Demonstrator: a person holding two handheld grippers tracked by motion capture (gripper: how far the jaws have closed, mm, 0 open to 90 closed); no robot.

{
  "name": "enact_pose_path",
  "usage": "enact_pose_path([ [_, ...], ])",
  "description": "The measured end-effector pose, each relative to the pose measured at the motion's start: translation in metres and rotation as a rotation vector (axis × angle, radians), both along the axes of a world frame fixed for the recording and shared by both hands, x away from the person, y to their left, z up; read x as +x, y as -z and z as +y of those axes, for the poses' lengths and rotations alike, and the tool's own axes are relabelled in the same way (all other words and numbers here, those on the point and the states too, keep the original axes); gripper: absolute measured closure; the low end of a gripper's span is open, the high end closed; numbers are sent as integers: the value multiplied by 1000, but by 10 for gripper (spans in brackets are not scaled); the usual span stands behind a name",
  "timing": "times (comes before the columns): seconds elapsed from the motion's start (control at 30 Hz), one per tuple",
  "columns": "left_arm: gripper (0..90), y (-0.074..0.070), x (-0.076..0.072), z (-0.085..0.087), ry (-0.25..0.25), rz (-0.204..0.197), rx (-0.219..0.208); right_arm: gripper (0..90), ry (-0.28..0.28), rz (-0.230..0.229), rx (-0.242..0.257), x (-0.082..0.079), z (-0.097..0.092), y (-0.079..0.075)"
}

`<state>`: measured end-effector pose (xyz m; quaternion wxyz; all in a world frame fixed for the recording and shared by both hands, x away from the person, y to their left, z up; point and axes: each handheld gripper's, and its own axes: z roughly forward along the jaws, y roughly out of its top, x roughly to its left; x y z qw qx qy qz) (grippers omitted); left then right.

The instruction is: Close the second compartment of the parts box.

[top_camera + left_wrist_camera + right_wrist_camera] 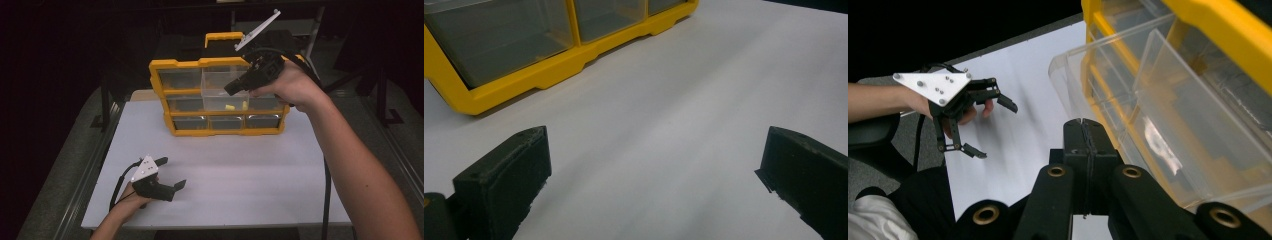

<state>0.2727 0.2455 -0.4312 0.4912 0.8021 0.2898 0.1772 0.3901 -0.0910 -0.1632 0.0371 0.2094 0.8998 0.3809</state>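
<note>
Yellow organizer [220, 95] standing upright at 12 o'clock on white table [240, 175], one clear drawer [220, 87] in mid column pulled out twd the person, small yellow bits inside. R gripper [231, 90] raised at drawer front, approx 1 o'clock, jaws pressed together w/ nothing between, tips just beside drawer rim; touching or not, cannot tell. L gripper [171, 174] low over table at 7 o'clock, well apart from organizer, jaws wide apart and empty.

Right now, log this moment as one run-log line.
right tongs: shut, empty, by pulled-out clear drawer | left tongs: open, empty, over white table | yellow organizer: upright, small yellow bits inside
</note>
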Motion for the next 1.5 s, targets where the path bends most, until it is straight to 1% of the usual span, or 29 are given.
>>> enact_pose_path([
  [0.07,3,1,0,1,-2,4,1,888,2,7,-1,1,-1,4],
  [0.13,3,2,0,2,-3,7,1,888,-8,16,9,2,-1,6],
  [0.47,3,0,1,0,-8,3,3,890,-19,6,26,3,-2,10],
  [0.73,3,0,1,-1,-5,3,5,889,6,-8,18,10,-1,11],
  [1.07,2,0,2,-2,-10,6,7,890,43,-21,15,24,2,11],
  [1.5,3,0,3,0,-22,5,8,890,75,-45,2,39,6,11],
])
